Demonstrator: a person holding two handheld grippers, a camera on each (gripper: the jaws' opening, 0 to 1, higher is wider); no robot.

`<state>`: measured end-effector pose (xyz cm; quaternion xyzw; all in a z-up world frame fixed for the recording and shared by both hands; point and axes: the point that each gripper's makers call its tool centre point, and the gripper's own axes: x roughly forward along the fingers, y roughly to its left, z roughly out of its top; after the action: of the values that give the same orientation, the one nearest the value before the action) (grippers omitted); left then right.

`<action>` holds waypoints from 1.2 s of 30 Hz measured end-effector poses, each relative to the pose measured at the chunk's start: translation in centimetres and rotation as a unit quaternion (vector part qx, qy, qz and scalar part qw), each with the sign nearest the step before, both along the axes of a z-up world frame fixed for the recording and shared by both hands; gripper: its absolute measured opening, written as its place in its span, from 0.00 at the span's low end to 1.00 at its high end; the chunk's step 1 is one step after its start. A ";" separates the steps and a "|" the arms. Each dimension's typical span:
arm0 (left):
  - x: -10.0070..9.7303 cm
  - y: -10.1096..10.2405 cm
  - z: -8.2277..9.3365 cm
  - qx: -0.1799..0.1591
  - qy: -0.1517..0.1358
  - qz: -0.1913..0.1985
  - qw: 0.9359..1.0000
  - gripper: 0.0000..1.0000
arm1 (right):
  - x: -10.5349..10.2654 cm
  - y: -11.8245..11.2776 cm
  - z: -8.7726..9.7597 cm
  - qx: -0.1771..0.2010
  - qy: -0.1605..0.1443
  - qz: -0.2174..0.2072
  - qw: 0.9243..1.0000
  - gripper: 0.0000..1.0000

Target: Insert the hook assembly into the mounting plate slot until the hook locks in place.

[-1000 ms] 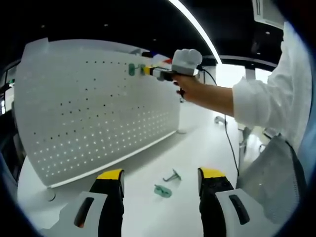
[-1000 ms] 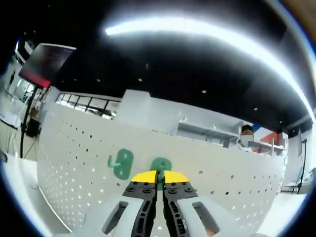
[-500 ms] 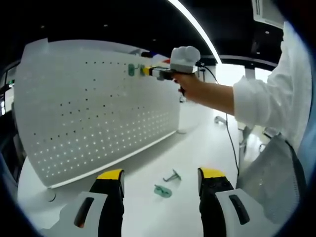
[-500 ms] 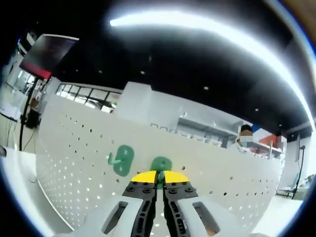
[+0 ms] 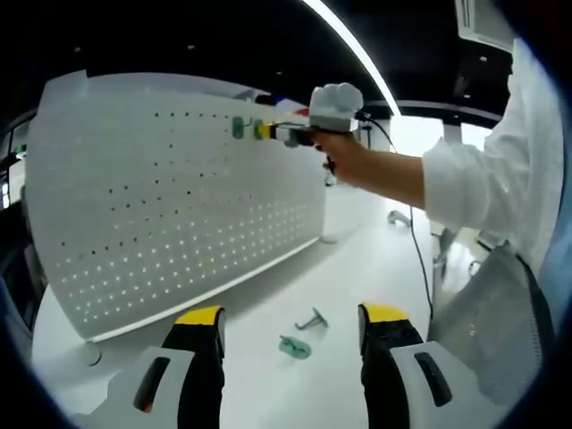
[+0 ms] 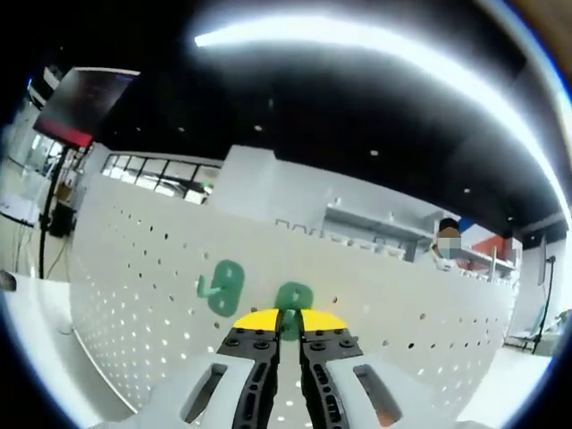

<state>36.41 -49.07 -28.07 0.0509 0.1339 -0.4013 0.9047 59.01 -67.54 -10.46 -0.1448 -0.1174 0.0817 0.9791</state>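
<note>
Overhead a light strip (image 6: 375,54) glows; right claw (image 6: 288,315) pinches a green hook (image 6: 292,302) at the white pegboard (image 6: 134,295).

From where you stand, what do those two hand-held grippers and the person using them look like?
Each gripper has two black jaws with yellow tips on a pale grey body with dark slots: the left gripper, the right gripper. In the left gripper view the right one has a white top, with a black cable trailing from it. The person wears a white sleeve.

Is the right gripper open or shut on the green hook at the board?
Shut: the right gripper pinches the green hook against the pegboard.
</note>
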 end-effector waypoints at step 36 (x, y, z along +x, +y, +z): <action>0.1 0.0 0.2 0.005 -0.005 -0.003 1.000 0.62 | -3.1 -0.6 1.0 0.030 0.015 0.024 0.999 0.31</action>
<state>36.55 -49.06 -27.86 0.0578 0.1315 -0.4026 0.9040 55.91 -68.11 -9.47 -0.1114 -0.1082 0.1035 0.9824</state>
